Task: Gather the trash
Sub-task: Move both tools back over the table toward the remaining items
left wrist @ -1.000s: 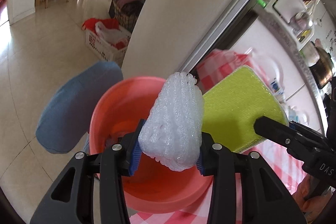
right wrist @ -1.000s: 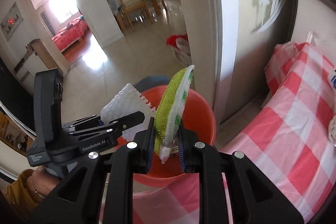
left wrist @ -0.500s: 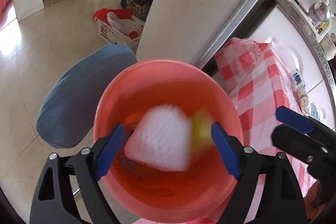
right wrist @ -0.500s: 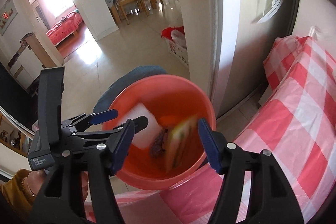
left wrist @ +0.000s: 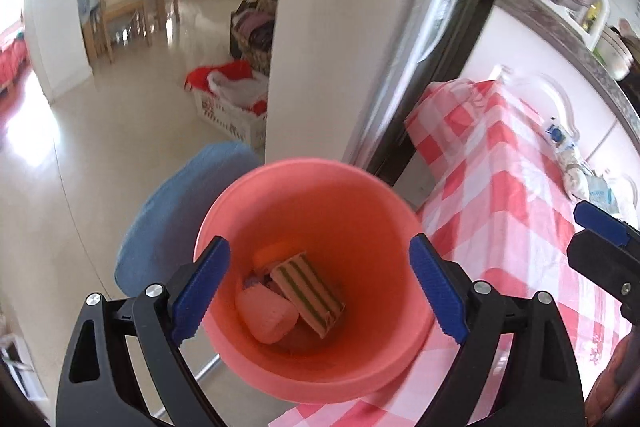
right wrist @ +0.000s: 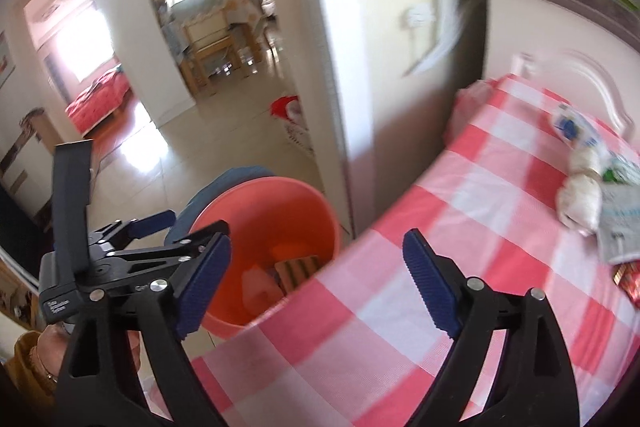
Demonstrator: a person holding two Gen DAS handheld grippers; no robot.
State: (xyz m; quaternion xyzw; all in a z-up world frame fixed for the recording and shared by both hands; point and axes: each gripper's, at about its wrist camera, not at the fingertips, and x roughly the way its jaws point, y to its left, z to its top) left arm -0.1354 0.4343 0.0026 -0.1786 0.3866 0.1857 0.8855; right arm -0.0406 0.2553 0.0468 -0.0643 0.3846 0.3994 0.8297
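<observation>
From my left wrist camera I look straight down into the orange-pink plastic bucket (left wrist: 316, 211), which stands on the tiled floor just beside the table edge. My left gripper (left wrist: 318, 287) hangs over its mouth with the blue-padded fingers (left wrist: 202, 285) spread wide to either side of the rim and nothing between them. At the bottom of the bucket lies the white foam fruit net (left wrist: 266, 313), and touching it on the right is the green-and-white striped sponge (left wrist: 307, 291), resting on its edge and tilted. A few smaller scraps sit under and behind them; I cannot tell what they are. Left of the bucket and partly behind it is a blue cushioned stool (left wrist: 176, 211). Farther back on the floor stands a white laundry basket (left wrist: 230, 121) with red and white cloth in it.

To the right, the red-and-white checked tablecloth (left wrist: 516, 187) covers the table, and the tip of my right gripper shows at the frame edge above it.

From my right wrist camera, the left gripper (right wrist: 168, 235) appears at lower left, over the near side of the bucket (right wrist: 280, 199), with the sponge (right wrist: 298, 269) and foam net (right wrist: 260, 287) visible inside. My right gripper (right wrist: 316, 287) hovers over the corner of the tablecloth (right wrist: 460, 227), fingers wide apart and empty. At the far right of the table lie a crumpled white wrapper (right wrist: 582, 195), a piece of printed packaging (right wrist: 620, 231) and a small red wrapper (right wrist: 630, 277), all well apart from the gripper.
</observation>
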